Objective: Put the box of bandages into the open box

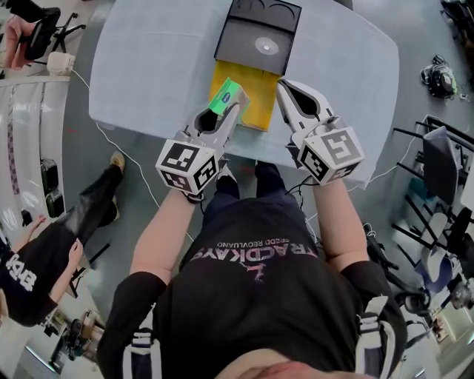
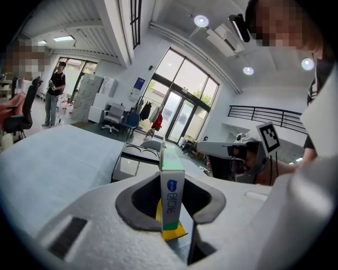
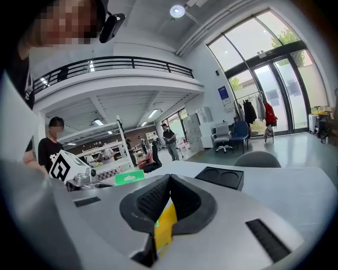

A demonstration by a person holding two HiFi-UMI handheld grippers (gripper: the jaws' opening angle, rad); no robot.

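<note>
The box of bandages, green and white, stands upright between the jaws of my left gripper, which is shut on it. It hangs over the left edge of the open box's yellow bottom half. The black lid lies folded back behind that half. In the left gripper view the bandage box rises between the pads of my left gripper, with yellow below it. My right gripper hovers at the yellow half's right edge. Its tips meet with nothing held, as the right gripper view shows of the right gripper.
A black tray with two round recesses lies behind the lid on the pale tablecloth. The table's front edge runs just under both grippers. A person in black is on the floor to the left, and equipment stands at the right.
</note>
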